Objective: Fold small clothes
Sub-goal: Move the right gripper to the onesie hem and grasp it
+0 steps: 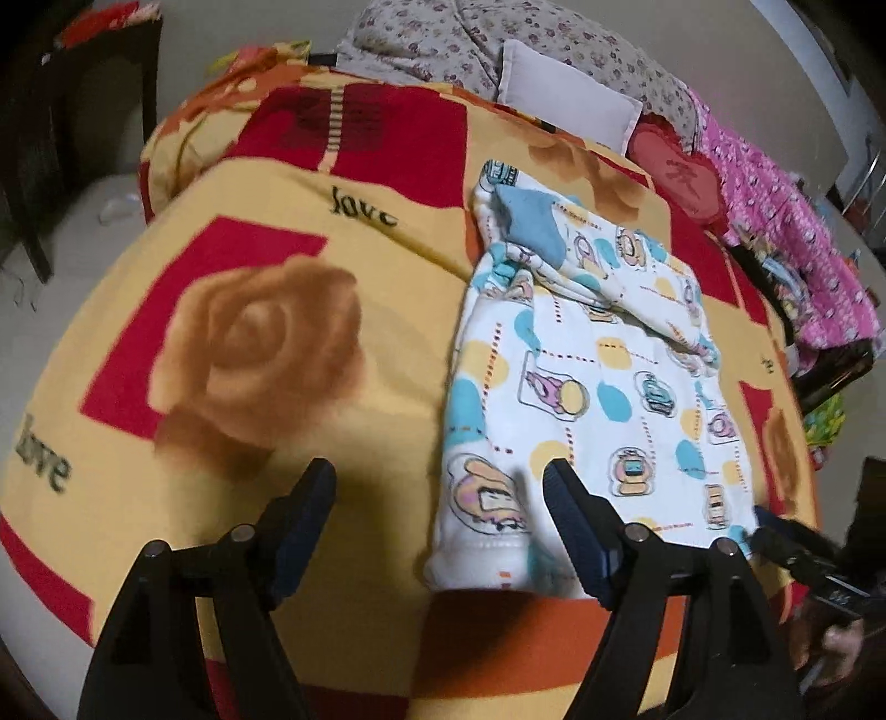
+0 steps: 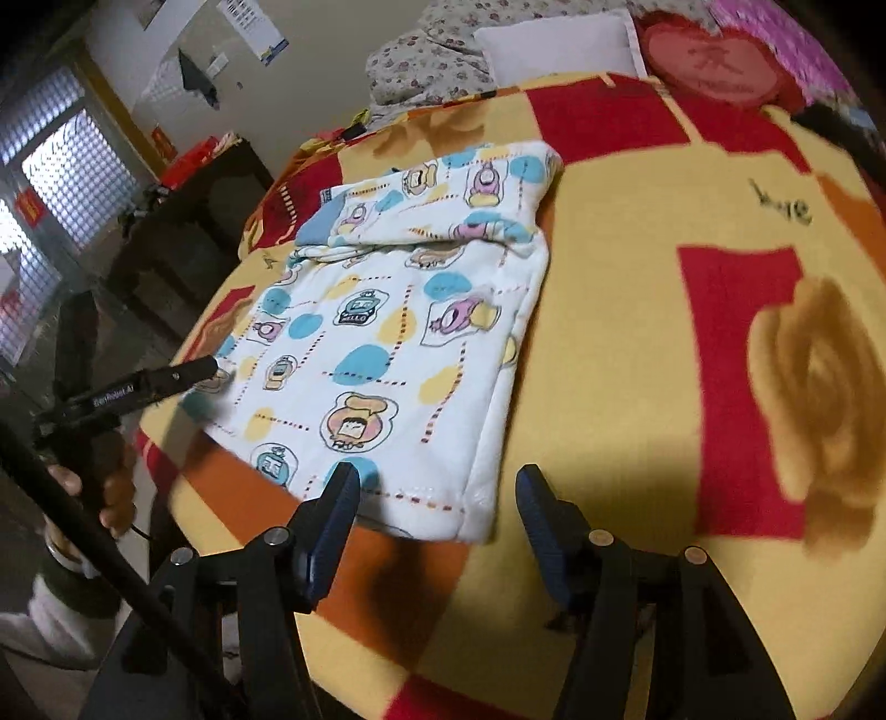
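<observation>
A small white garment [image 1: 592,382] with a cartoon print and a blue collar lies flat and partly folded on the yellow and red bedspread [image 1: 232,343]. It also shows in the right wrist view [image 2: 398,343]. My left gripper [image 1: 440,476] is open and empty, just above the garment's near left corner. My right gripper [image 2: 437,484] is open and empty, above the garment's near right corner. The right gripper's tip shows at the garment's near right edge in the left wrist view [image 1: 786,540]. The left gripper's tip shows at its left edge in the right wrist view [image 2: 194,371].
A floral quilt [image 1: 498,39], a white pillow [image 1: 565,94], a red heart cushion [image 1: 681,177] and pink clothes [image 1: 786,232] lie at the bed's far end. A dark cabinet [image 2: 183,221] stands left of the bed. The bed's near edge [image 2: 387,664] is close below me.
</observation>
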The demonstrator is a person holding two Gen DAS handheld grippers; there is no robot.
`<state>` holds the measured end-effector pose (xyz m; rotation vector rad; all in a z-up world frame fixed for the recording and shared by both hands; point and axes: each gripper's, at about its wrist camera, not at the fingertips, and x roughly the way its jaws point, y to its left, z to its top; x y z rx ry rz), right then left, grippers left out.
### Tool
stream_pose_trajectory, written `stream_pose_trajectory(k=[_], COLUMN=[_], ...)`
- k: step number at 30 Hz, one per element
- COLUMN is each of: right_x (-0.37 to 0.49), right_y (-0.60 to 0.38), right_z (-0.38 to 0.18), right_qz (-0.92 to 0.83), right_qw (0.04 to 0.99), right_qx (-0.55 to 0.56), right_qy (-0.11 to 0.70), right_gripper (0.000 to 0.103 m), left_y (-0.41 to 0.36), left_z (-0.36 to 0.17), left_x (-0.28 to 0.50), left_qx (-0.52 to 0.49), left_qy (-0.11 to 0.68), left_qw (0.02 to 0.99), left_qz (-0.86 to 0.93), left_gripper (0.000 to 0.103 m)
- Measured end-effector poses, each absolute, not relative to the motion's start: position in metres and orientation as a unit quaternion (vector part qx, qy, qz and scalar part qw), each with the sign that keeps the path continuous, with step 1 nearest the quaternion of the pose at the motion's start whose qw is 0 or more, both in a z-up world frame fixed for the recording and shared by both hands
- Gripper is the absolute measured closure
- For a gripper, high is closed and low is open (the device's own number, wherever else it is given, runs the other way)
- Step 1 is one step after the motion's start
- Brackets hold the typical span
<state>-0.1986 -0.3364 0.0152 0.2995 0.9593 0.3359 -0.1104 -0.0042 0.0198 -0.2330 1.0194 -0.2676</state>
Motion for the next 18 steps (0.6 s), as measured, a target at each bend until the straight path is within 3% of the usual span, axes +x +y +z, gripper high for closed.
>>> stream_pose_trajectory(k=[8, 12, 13, 15, 18], right_x=[-0.201, -0.201, -0.201, -0.200, -0.199], right_y=[-0.334, -0.336, -0.336, -0.338, -0.337], right_z=[0.013, 0.013, 0.012, 0.011, 0.009], right_qz=[0.174, 0.178, 0.180, 0.185, 0.194], right_qw=[0.859, 0.857, 0.855, 0.853, 0.850], right_qx=[0.171, 0.181, 0.184, 0.190, 0.189], right_qy=[0.449, 0.450, 0.450, 0.450, 0.451], right_gripper=[0.040, 0.045, 0.046, 0.053, 0.067], left_y=[-0.013, -0.017, -0.017, -0.018, -0.019], left_z=[0.017, 0.016, 0.017, 0.017, 0.016], left_x=[-0.119, -0.123, -0.123, -0.123, -0.123], left_qx=[-0.097, -0.078, -0.075, -0.061, -0.056], left_qy=[0.481, 0.482, 0.481, 0.480, 0.482], left_qw=[0.861, 0.862, 0.863, 0.865, 0.862], left_qz=[-0.130, -0.136, -0.136, -0.131, -0.145], left_gripper=[0.026, 0.028, 0.032, 0.057, 0.082])
